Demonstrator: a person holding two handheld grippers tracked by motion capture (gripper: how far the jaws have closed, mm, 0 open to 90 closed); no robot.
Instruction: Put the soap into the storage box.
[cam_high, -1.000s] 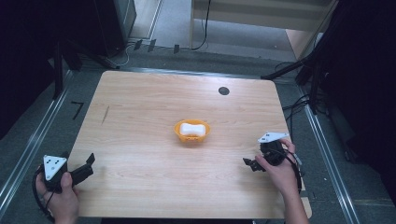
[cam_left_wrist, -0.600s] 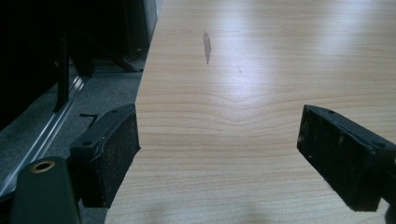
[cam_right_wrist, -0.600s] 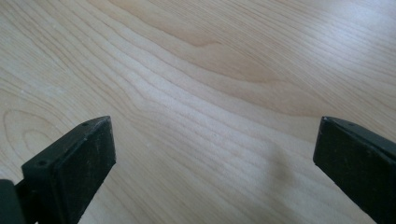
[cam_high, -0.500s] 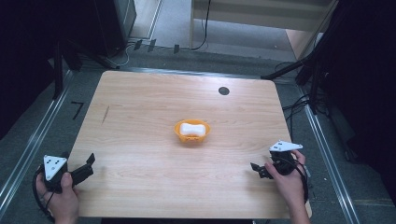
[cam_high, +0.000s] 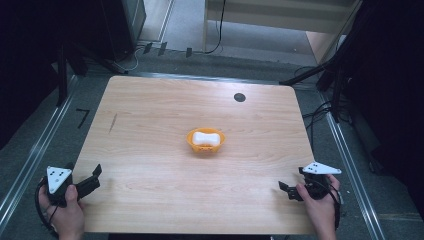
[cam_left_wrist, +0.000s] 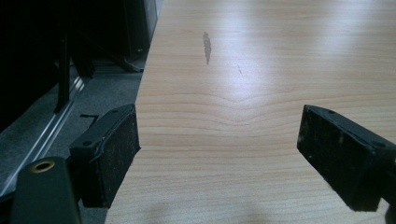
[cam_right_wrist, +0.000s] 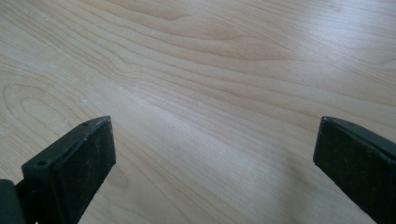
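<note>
Orange bowl (cam_high: 205, 144) holds a white bone-shaped piece (cam_high: 205, 138) mid-table (cam_high: 150, 120)

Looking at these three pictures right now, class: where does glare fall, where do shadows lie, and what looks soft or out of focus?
High view: even light on the table, dark surroundings, the orange bowl slightly soft. Left gripper view: pale glare bands across the far tabletop, faint shadow along the bottom edge, near jaws blurred. Right gripper view: sheen at upper right, soft shadows beside both jaws.
</note>
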